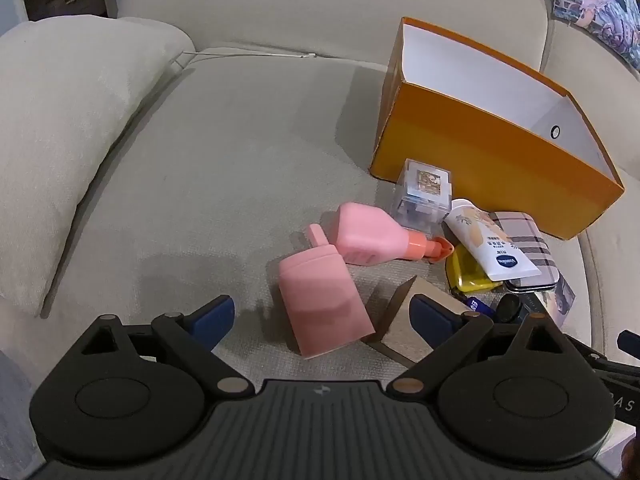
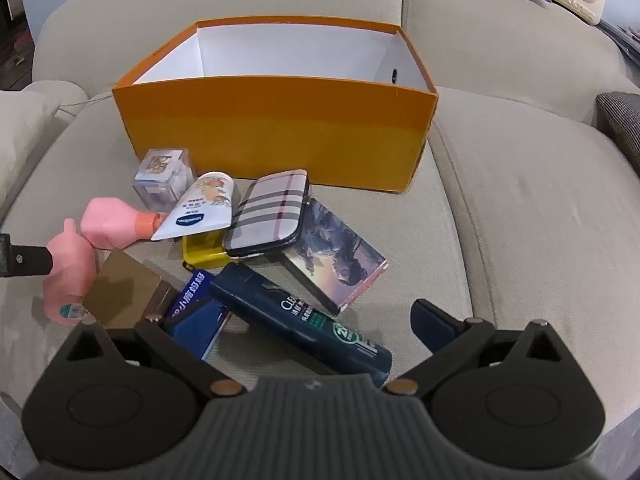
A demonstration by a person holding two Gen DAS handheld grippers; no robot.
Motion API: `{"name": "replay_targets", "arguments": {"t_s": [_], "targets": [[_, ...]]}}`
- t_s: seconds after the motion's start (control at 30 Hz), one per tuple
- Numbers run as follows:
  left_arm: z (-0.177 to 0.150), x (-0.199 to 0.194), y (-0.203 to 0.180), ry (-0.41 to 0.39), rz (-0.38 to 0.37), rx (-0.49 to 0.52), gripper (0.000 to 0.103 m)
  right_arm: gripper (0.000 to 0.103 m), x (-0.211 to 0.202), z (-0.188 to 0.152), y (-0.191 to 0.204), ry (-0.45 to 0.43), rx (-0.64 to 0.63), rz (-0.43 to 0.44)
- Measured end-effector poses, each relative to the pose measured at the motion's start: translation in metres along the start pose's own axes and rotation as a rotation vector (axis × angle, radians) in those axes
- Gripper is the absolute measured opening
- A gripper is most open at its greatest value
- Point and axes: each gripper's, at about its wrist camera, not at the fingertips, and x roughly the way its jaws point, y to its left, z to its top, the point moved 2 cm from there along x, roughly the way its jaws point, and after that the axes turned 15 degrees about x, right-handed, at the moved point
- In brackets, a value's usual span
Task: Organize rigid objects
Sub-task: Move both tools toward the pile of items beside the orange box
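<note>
Sofa (image 2: 520,200) cushions carry everything, and one orange box (image 2: 276,136), open-topped and white inside, sits at the back of the seat. All smaller things lie in a heap just in front of the box. Counted there: two pink bottles (image 1: 324,304), one upright nearest the left tongs (image 1: 322,316), the other (image 1: 368,240) on its side with an orange cap; one dark shampoo bottle (image 2: 300,320) lying flat between the right tongs (image 2: 312,324); one picture card (image 2: 340,252) leaning under one plaid case (image 2: 268,212); one brown carton (image 2: 124,292); one blue packet (image 2: 192,292) partly hidden by a right finger; one white tube (image 2: 200,208) resting across one yellow case (image 2: 204,250); one clear cube (image 2: 164,180) closest to the box's left corner. Both tongs are spread wide and grip nothing. The left ones straddle the upright pink bottle without touching it, the carton crowding their right finger. A patterned pillow (image 1: 600,4) lies beyond the box.
</note>
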Motion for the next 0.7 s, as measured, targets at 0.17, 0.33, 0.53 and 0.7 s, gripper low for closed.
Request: {"name": "replay_targets", "arguments": {"t_s": [0.17, 0.33, 0.53, 0.7], "targets": [[-0.0001, 0.0009, -0.0013, 0.002, 0.001, 0.005, 0.103, 0.102, -0.0002, 0.0008, -0.0017, 0.0, 0.006, 0.001], [-0.0003, -0.0006, -0.0001, 0.001, 0.001, 0.006, 0.103, 0.102, -0.0005, 0.001, -0.0011, 0.0, 0.008, 0.002], [-0.0011, -0.0022, 0.0006, 0.002, 0.001, 0.008, 0.103, 0.102, -0.0006, 0.0009, -0.002, 0.001, 0.009, 0.002], [-0.0024, -0.0037, 0.0016, 0.004, 0.0, 0.009, 0.103, 0.102, -0.0005, 0.0007, -0.0031, 0.0, 0.01, 0.003]]}}
